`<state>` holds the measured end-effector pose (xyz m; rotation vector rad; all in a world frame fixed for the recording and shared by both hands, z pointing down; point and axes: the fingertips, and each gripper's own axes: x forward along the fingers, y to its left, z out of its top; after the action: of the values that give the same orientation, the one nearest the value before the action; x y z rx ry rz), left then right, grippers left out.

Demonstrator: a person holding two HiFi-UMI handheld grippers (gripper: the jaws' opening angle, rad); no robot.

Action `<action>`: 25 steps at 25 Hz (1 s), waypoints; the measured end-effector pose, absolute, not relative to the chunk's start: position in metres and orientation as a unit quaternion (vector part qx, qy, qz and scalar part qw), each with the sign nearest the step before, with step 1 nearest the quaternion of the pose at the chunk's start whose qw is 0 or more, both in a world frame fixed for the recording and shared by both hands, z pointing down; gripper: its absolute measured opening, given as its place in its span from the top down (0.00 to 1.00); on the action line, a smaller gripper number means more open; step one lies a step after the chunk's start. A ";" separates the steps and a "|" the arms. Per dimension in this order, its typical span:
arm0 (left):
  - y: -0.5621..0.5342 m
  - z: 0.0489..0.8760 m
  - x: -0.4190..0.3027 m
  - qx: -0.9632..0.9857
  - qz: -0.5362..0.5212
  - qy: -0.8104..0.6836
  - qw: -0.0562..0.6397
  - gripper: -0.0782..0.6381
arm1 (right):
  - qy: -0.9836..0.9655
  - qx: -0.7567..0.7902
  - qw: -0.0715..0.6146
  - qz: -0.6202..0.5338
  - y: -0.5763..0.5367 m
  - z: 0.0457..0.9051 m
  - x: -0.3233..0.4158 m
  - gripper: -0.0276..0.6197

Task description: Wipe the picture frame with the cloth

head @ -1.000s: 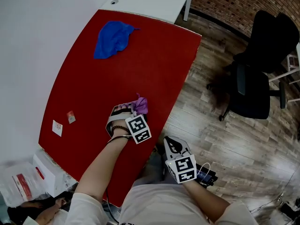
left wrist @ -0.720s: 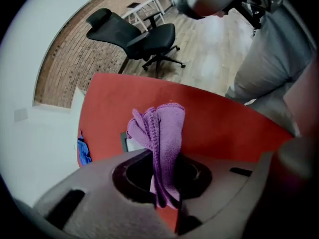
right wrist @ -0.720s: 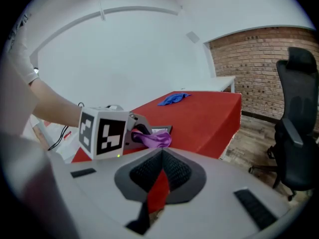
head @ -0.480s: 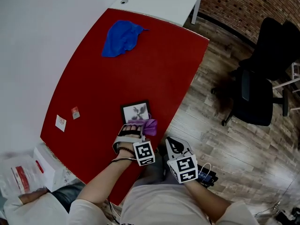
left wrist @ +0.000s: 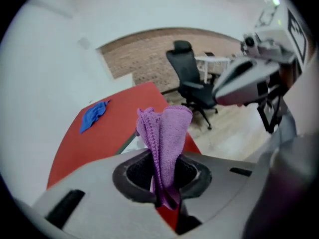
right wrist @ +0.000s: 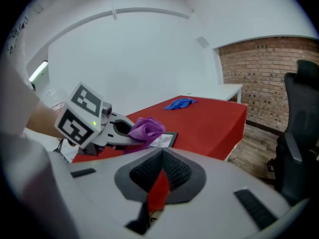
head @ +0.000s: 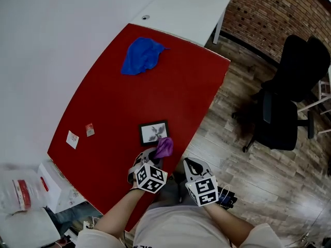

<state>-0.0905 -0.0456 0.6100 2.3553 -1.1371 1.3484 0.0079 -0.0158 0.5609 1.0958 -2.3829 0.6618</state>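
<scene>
L jaws on cloth, by frame corner

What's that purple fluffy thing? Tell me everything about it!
It is a purple cloth, soft and fuzzy like a towel, with a stitched edge. It is bunched into upright folds, not spread flat. The left gripper pinches its lower end between its fingers. The cloth is held over the red table, right by the near corner of the picture frame. Whether it touches the frame cannot be told.
</scene>
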 end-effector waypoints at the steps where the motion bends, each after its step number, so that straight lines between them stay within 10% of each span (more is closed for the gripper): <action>1: -0.042 0.600 -0.094 0.798 0.413 -0.418 0.135 0.81 | -0.862 0.394 0.216 0.233 -0.016 0.556 0.008 0.95; 11: 0.020 0.512 -0.139 0.747 0.195 -0.595 0.224 0.81 | -0.865 0.401 0.208 0.219 -0.013 0.511 -0.008 0.95; 25: 0.035 0.498 -0.143 0.750 0.177 -0.604 0.205 0.81 | -0.872 0.395 0.210 0.201 0.005 0.493 -0.032 0.95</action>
<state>-0.1432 0.0348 0.4977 2.0900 -1.6847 0.4933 -0.0316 0.0046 0.4930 1.0980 -2.4241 0.5588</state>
